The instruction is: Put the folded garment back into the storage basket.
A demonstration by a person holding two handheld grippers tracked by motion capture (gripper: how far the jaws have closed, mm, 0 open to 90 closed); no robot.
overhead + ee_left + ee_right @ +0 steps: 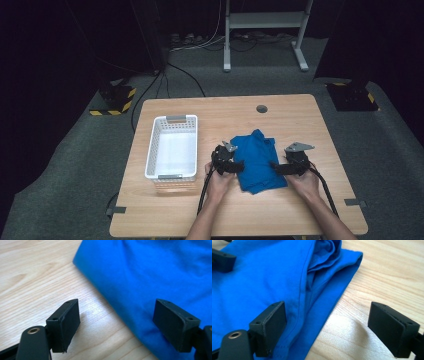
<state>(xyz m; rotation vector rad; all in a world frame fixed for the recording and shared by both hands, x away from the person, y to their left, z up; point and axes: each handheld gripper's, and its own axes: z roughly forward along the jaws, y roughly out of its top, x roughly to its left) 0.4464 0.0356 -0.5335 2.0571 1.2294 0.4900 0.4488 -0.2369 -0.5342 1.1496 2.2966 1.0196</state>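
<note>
Folded blue shirt point(257, 162) lies on the desk point(280, 210), basket point(171, 147) at nine o'clock; your left gripper point(239, 167) and right gripper point(274, 167) flank it, fingers released, lift pending.

The blue cloth garment point(262, 277) looks soft and matt. My tabletop point(32, 277) is light wood with smooth grain. The white basket point(172, 147) is perforated plastic. My hand-held gripper point(116, 325) pads are matt black.

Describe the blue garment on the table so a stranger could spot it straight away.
Start at the light wooden table and the white slotted basket on its left part. Just right of the basket lies the folded blue garment, between the two hand-held grippers. It is the one soft, bright blue thing there.
</note>
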